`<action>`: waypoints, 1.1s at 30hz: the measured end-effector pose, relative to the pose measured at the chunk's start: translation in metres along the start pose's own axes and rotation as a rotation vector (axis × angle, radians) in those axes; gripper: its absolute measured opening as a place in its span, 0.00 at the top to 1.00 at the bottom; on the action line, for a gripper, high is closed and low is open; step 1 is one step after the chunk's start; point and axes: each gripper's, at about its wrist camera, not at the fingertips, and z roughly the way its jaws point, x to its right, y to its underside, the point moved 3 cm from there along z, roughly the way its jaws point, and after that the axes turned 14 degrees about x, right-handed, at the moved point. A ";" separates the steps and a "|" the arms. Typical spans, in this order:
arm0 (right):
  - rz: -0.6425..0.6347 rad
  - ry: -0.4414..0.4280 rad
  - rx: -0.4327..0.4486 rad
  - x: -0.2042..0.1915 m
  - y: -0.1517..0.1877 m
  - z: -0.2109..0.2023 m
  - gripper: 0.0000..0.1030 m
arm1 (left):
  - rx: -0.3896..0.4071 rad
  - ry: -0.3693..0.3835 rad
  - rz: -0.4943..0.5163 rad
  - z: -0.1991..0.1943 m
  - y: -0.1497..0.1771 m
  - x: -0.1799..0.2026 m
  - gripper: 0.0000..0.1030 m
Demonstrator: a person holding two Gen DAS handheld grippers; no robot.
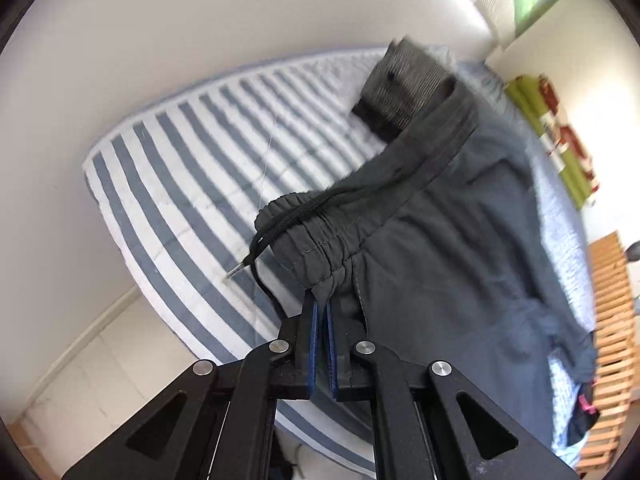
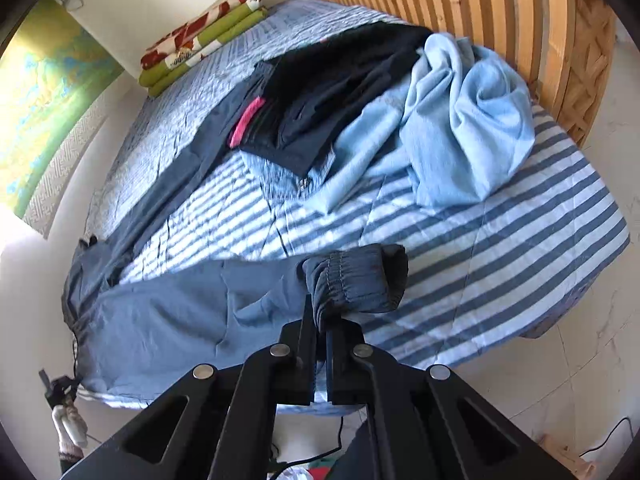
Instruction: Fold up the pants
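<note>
The grey pants [image 1: 460, 240] hang over the striped bed [image 1: 192, 168]. My left gripper [image 1: 322, 300] is shut on the gathered elastic waistband [image 1: 316, 236], and a black drawstring [image 1: 280, 220] dangles beside it. The waistband runs up to a blurred dark ribbed block [image 1: 404, 88], apparently the other gripper. In the right wrist view my right gripper [image 2: 322, 312] is shut on a bunched elastic end [image 2: 352, 280] of the pants [image 2: 180, 312]. The cloth stretches left over the bed's near edge, and one leg [image 2: 188, 168] trails up the mattress.
A crumpled light blue blanket [image 2: 460, 120] and a dark garment with a pink patch [image 2: 320, 92] lie near the wooden slatted headboard [image 2: 480, 12]. Folded green and red cloth [image 2: 200, 40] sits in the far corner. A map [image 2: 48, 92] hangs on the wall. Pale floor [image 2: 580, 360] surrounds the bed.
</note>
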 end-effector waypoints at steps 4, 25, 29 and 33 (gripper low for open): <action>0.005 -0.024 0.067 -0.016 -0.028 -0.005 0.98 | 0.067 0.052 -0.007 -0.032 -0.024 0.022 0.97; -0.072 0.172 0.068 -0.156 -0.269 0.240 0.98 | 0.077 -0.124 0.137 0.114 -0.174 0.223 0.97; -0.037 0.261 -0.021 -0.153 -0.277 0.322 0.98 | 0.056 -0.184 0.172 0.161 -0.178 0.246 0.97; -0.026 0.303 -0.045 -0.144 -0.276 0.363 0.98 | 0.059 -0.215 0.195 0.190 -0.176 0.264 0.97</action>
